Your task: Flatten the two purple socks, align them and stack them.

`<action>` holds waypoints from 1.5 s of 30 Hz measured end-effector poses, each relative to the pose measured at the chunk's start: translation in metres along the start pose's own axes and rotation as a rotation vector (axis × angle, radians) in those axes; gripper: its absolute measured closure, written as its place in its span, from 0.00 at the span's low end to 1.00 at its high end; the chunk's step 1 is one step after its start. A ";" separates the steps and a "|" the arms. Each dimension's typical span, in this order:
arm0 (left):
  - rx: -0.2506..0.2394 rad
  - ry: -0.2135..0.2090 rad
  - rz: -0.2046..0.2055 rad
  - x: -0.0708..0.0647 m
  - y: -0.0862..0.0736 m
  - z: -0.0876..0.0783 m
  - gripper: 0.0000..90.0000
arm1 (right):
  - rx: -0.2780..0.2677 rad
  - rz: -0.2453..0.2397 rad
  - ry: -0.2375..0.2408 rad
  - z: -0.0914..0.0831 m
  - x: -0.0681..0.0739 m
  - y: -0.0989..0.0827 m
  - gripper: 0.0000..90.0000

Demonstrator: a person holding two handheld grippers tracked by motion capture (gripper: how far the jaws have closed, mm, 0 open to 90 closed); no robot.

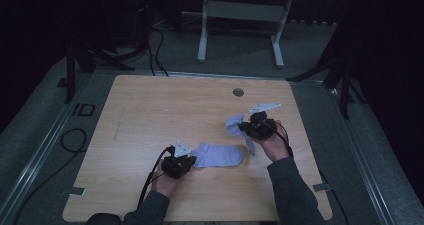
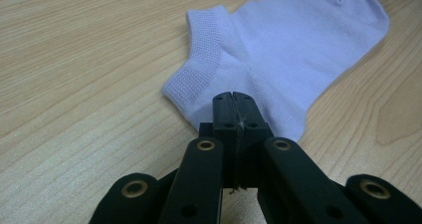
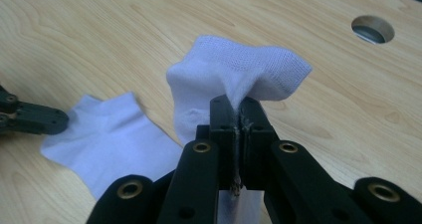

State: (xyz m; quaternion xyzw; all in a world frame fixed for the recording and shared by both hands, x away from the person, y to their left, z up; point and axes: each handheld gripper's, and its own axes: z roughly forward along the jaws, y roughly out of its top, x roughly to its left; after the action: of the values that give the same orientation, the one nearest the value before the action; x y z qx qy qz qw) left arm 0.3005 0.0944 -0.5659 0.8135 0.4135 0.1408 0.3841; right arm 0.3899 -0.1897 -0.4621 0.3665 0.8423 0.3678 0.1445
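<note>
Two pale lilac ankle socks are on the wooden table (image 1: 150,110). One sock (image 1: 222,155) (image 2: 288,50) (image 3: 109,134) lies flat near the middle front, cuff toward my left gripper (image 1: 187,160) (image 2: 234,97). That gripper's jaws are pressed together over the sock's heel edge, apparently pinching it. My right gripper (image 1: 246,126) (image 3: 238,102) is shut on the second sock (image 1: 234,124) (image 3: 234,74), bunched and lifted off the table, with its cuff standing above the jaws and the rest hanging below. The left gripper (image 3: 30,118) shows at the far left of the right gripper view.
A round cable hole (image 1: 238,92) (image 3: 372,29) sits in the tabletop toward the back. Beyond the far edge stands a white desk frame (image 1: 240,15). Cables (image 1: 75,140) lie on the floor at the left. Bare wood spreads across the table's left and back.
</note>
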 end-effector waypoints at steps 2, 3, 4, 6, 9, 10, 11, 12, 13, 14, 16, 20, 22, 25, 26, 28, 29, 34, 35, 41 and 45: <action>0.002 0.000 0.002 0.000 0.000 0.000 0.99 | -0.012 -0.005 0.008 -0.002 0.003 0.001 0.96; 0.002 0.000 0.003 0.000 0.000 0.000 0.99 | -0.019 -0.009 0.013 -0.003 0.004 0.001 0.96; 0.002 0.000 0.004 0.000 0.000 0.000 0.99 | -0.021 -0.009 0.015 -0.004 0.005 0.001 0.96; 0.002 -0.001 0.004 0.000 0.000 0.000 0.99 | -0.027 -0.014 0.016 -0.005 0.008 0.002 0.96; 0.002 -0.001 0.003 0.000 0.000 0.000 0.99 | -0.032 -0.018 0.024 -0.005 0.012 0.002 0.96; 0.001 -0.001 0.003 0.000 0.000 0.000 0.99 | -0.031 -0.020 0.025 -0.005 0.013 0.002 0.96; 0.001 -0.001 0.002 0.000 0.000 0.000 0.99 | -0.033 -0.023 0.027 -0.005 0.014 0.002 0.96; 0.001 -0.001 0.002 0.000 0.000 0.000 0.99 | -0.034 -0.026 0.028 -0.005 0.016 0.002 0.96; 0.000 -0.001 0.001 0.000 0.000 0.000 0.99 | -0.036 -0.030 0.029 -0.004 0.017 0.003 0.96; 0.000 -0.001 0.002 0.000 0.000 0.000 0.99 | -0.037 -0.030 0.032 -0.004 0.019 0.003 0.96; 0.000 -0.002 0.000 0.000 0.000 0.000 0.99 | -0.036 -0.037 0.037 -0.003 0.021 0.003 0.96; 0.000 -0.001 -0.001 0.000 0.000 0.000 0.99 | -0.024 -0.046 0.044 0.004 0.025 0.001 0.96; 0.001 -0.002 0.000 0.000 0.000 0.000 0.99 | -0.020 -0.045 0.049 0.007 0.027 0.000 0.96; 0.000 -0.002 -0.001 0.000 0.000 0.000 0.99 | -0.009 -0.052 0.061 0.012 0.031 -0.001 0.96; 0.000 -0.002 -0.001 0.000 0.000 0.000 0.99 | -0.002 -0.057 0.068 0.015 0.033 -0.002 0.96; -0.001 -0.001 -0.001 0.000 0.000 0.000 0.99 | 0.009 -0.064 0.076 0.018 0.036 -0.002 0.96; -0.002 0.000 0.001 0.000 0.000 0.000 0.99 | 0.010 -0.069 0.080 0.020 0.038 -0.002 0.96; -0.003 0.004 0.005 -0.001 0.000 0.000 0.99 | 0.021 -0.078 0.100 0.026 0.045 -0.003 0.96; -0.002 0.004 0.006 -0.001 0.000 0.000 0.99 | 0.025 -0.080 0.107 0.028 0.047 -0.004 0.96; 0.000 0.017 0.009 -0.002 0.000 -0.001 0.98 | 0.033 -0.091 0.128 0.032 0.053 -0.005 0.96; -0.011 0.030 0.003 -0.004 0.002 -0.004 0.94 | 0.031 -0.094 0.134 0.032 0.057 -0.004 0.96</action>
State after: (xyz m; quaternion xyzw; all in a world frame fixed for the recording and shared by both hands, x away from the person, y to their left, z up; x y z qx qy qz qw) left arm 0.2971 0.0924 -0.5618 0.8097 0.4172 0.1561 0.3820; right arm 0.3651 -0.1334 -0.4857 0.3034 0.8719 0.3714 0.0990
